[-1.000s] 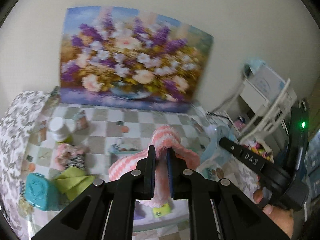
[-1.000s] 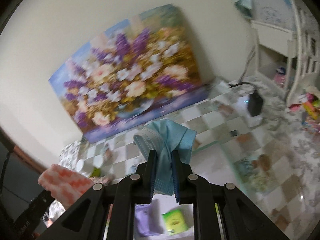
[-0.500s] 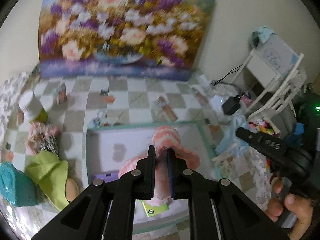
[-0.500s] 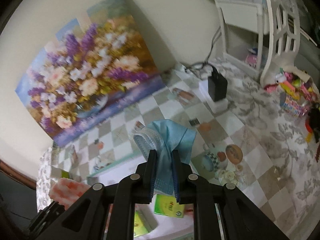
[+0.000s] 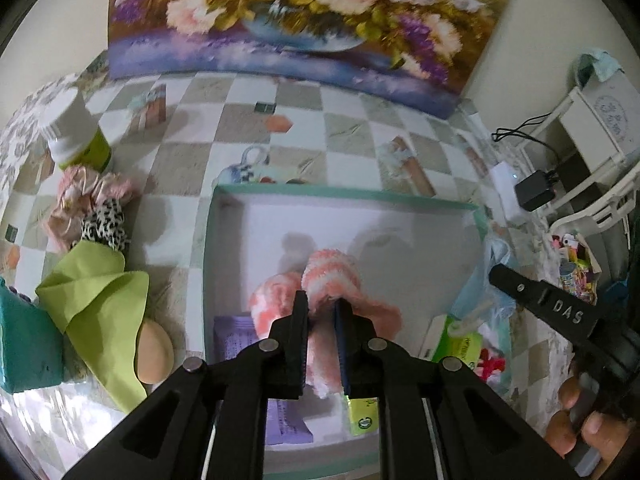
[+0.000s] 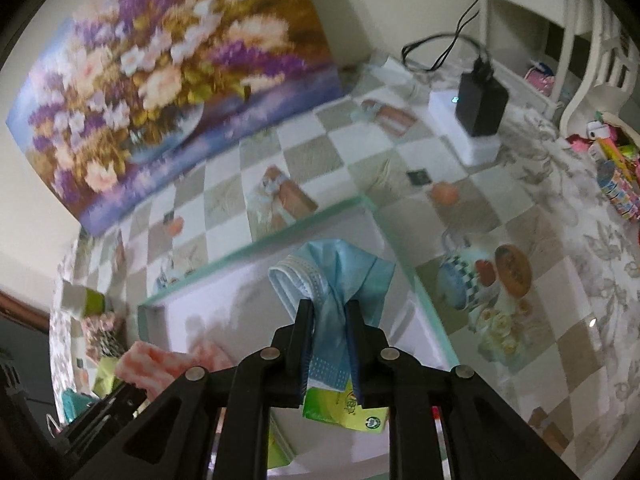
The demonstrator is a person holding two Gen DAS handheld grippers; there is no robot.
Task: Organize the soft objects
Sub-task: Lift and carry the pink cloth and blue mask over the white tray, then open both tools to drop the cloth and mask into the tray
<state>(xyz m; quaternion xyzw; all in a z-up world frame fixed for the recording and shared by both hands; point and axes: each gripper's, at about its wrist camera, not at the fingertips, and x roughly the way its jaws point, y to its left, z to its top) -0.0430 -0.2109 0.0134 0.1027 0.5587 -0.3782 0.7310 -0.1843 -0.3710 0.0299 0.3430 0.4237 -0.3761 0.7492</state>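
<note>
My left gripper (image 5: 321, 300) pinches a fluffy pink-and-white cloth (image 5: 332, 276) low over the white inside of a shallow box with a teal rim (image 5: 344, 196); its jaws are opening, with the pads still on the cloth. Over the same box's right part (image 6: 256, 248), my right gripper (image 6: 328, 306) squeezes a light blue face mask (image 6: 340, 268), and its jaws are opening too. The pink cloth (image 6: 160, 364) also shows at the lower left of the right wrist view. Green packets (image 6: 344, 412) and a purple packet (image 5: 236, 340) lie in the box.
Left of the box lie a lime green cloth (image 5: 96, 296), pink and leopard scrunchies (image 5: 88, 196), a beige sponge (image 5: 154, 352), a teal box (image 5: 24, 340) and a white jar (image 5: 76, 136). A flower painting (image 5: 300, 12) leans on the wall. A black charger (image 6: 480, 104) sits at the right.
Both grippers have come down toward the box and tipped more steeply, each still carrying its cloth. The box now fills the view below them, and the painting has slid up.
</note>
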